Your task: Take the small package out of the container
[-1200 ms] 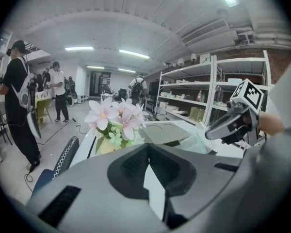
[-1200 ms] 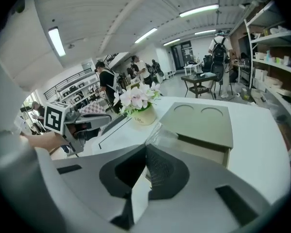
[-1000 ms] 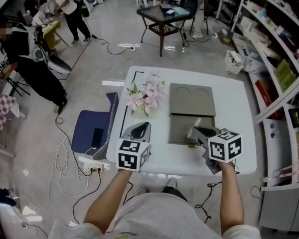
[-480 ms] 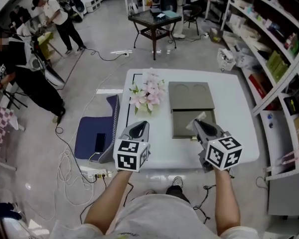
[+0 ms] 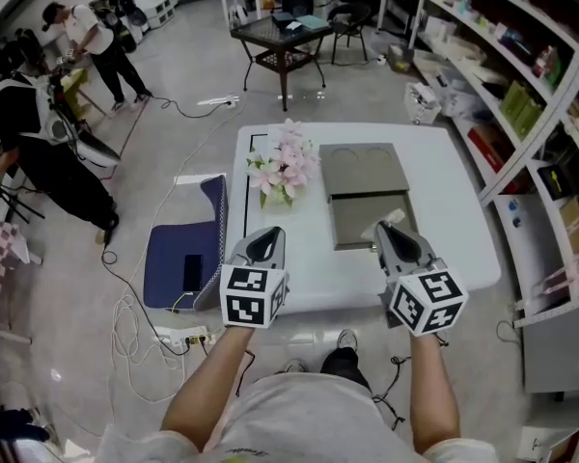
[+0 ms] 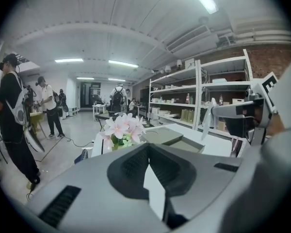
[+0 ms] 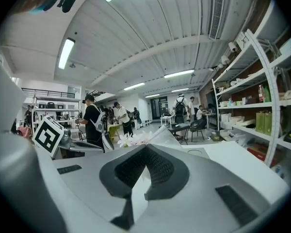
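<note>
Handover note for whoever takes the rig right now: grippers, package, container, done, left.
Left gripper: jaws together, empty, held over the near left of the table, in front of the flowers.
Right gripper: jaws shut on the small package, which is lifted over the near right corner of the container.
Container: open on the table, its lid lying flat behind it.
Done: package gripped and raised out of the tray.
Left: carry it clear of the container, probably set it on bare table, then release.
</note>
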`<action>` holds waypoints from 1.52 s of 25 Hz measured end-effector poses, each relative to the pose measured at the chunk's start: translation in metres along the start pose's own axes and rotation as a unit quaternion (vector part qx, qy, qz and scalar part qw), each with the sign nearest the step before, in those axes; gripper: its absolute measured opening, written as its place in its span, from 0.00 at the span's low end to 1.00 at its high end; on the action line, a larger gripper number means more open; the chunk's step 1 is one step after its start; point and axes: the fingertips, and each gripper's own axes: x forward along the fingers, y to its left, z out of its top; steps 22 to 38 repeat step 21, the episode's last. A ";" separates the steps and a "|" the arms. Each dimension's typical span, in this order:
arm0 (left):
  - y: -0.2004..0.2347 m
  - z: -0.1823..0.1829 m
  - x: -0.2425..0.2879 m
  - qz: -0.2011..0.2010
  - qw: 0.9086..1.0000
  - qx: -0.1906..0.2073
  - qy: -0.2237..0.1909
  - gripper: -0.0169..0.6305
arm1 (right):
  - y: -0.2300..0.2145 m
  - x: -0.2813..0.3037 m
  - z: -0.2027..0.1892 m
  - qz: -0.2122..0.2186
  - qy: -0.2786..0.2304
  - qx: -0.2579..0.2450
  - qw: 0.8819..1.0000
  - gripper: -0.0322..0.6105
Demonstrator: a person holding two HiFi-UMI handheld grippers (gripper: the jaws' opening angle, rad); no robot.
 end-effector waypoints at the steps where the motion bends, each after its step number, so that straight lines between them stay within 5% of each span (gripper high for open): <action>1: -0.001 -0.001 -0.001 -0.001 1.000 0.001 0.000 0.03 | 0.001 -0.002 -0.001 -0.004 -0.001 -0.001 1.000 0.06; 38: -0.015 -0.005 -0.004 -0.016 1.000 0.009 0.003 0.03 | -0.007 -0.029 -0.011 -0.041 -0.002 -0.002 0.999 0.06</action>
